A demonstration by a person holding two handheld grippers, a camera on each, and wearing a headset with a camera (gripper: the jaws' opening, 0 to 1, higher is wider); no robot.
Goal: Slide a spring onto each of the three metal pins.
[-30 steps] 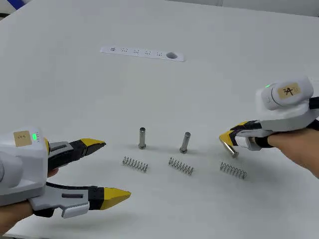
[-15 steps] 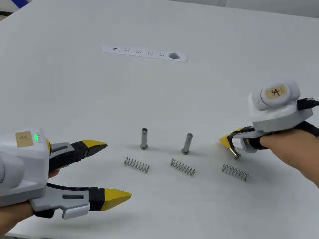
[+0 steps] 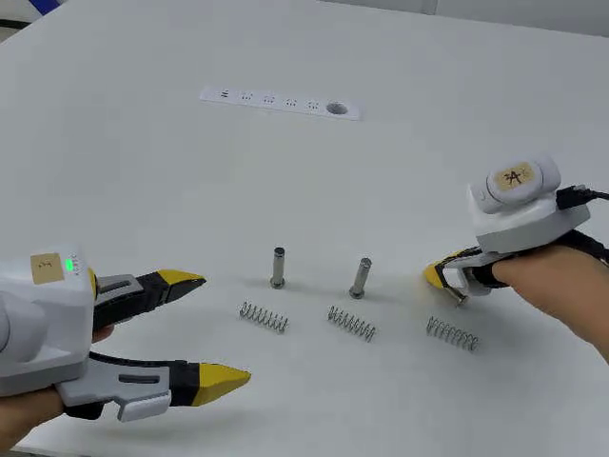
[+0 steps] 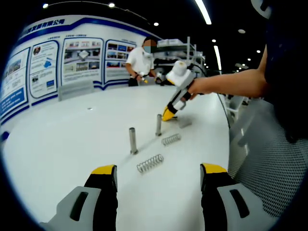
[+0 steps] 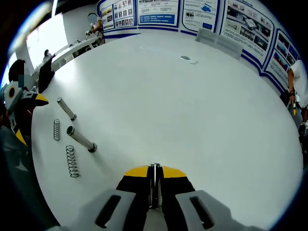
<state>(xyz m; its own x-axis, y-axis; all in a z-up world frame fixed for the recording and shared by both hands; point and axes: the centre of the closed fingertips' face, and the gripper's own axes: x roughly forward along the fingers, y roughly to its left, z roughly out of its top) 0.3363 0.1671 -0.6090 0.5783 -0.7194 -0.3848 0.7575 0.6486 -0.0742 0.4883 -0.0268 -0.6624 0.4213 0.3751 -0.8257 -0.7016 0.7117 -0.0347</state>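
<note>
Pin (image 3: 459, 297) mostly hidden, clamped in right hand-held gripper (image 3: 440, 277), left hand-held gripper (image 3: 223, 328) spread wide

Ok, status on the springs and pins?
Left gripper open, hovering. Right gripper shut on one silver metal pin, tilted. Two more silver pins upright, bare; three coiled wire springs flat on white table. Nothing blocking.
</note>
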